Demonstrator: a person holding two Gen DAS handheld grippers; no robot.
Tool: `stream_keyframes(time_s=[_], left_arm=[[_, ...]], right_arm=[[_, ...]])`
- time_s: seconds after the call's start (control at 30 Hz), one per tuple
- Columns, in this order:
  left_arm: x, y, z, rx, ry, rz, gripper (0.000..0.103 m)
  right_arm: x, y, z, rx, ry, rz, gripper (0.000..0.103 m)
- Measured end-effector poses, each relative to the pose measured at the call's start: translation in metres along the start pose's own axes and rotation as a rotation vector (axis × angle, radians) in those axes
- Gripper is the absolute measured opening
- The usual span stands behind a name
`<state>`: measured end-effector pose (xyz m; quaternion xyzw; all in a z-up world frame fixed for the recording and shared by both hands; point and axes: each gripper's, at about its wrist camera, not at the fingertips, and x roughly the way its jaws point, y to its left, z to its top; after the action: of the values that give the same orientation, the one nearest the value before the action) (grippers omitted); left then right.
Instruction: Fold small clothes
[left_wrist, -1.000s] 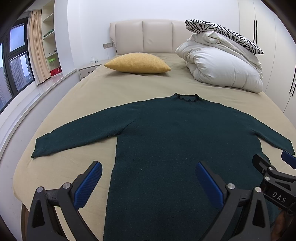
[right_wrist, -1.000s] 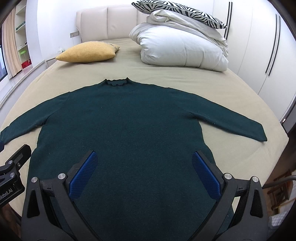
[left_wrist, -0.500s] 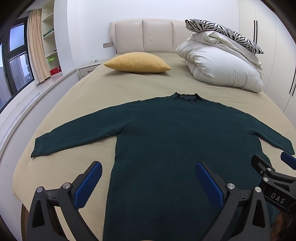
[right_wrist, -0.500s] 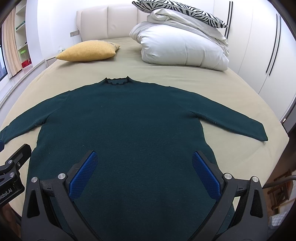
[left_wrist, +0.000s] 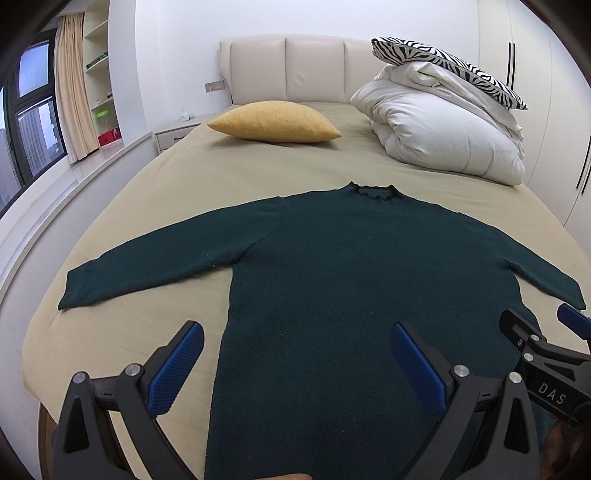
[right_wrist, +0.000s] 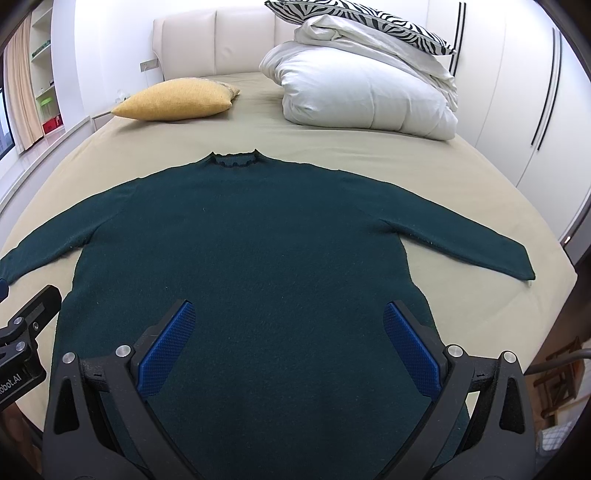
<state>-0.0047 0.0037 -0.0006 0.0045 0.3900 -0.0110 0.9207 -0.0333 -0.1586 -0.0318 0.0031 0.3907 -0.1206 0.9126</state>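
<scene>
Left wrist view: a dark green long-sleeved sweater (left_wrist: 351, 280) lies flat, front or back up I cannot tell, on a beige bed (left_wrist: 236, 177). Its neck points toward the padded headboard (left_wrist: 295, 66) and both sleeves are spread out to the sides. The left gripper (left_wrist: 295, 354) hangs above the lower part of the sweater with its two blue-padded fingers (left_wrist: 177, 365) spread wide apart, holding nothing. At the right edge of this view, part of the other tool shows.

Right wrist view: the same sweater fills the middle of the picture. The right gripper (right_wrist: 288, 332) is also above the hem end, its jaws wide apart and empty. The right sleeve (right_wrist: 461, 240) runs out toward the right edge of the bed, its cuff close to the corner. The left sleeve (left_wrist: 147, 269) reaches toward the window side.

Farther up the bed sit a yellow cushion (left_wrist: 273, 122), a folded white duvet (left_wrist: 443, 140) and a zebra-striped pillow (left_wrist: 443, 62) on top of it, all well apart from the sweater.

As a judgement, the folding has not begun: the garment is spread smooth and no part is turned over. Everything is left to do, likely bringing each sleeve in across the body and then doubling the body over. The knit looks soft and thick, so a pinch at an edge should hold it.
</scene>
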Motion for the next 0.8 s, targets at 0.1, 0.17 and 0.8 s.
stream_keyframes(time_s=[0.1, 0.17, 0.8], left_arm=[[0.005, 0.019, -0.004, -0.053, 0.042, -0.073, 0.103], [0.01, 0.043, -0.009, -0.144, 0.072, -0.169, 0.103], [0.044, 0.295, -0.047, -0.755, 0.037, -0.085, 0.102]], right_arm=[[0.001, -0.001, -0.001, 0.008, 0.002, 0.009, 0.103], [0.003, -0.003, -0.002, 0.022, 0.002, 0.025, 0.103], [0.021, 0.019, 0.031, 0.115, -0.112, 0.269, 0.103]])
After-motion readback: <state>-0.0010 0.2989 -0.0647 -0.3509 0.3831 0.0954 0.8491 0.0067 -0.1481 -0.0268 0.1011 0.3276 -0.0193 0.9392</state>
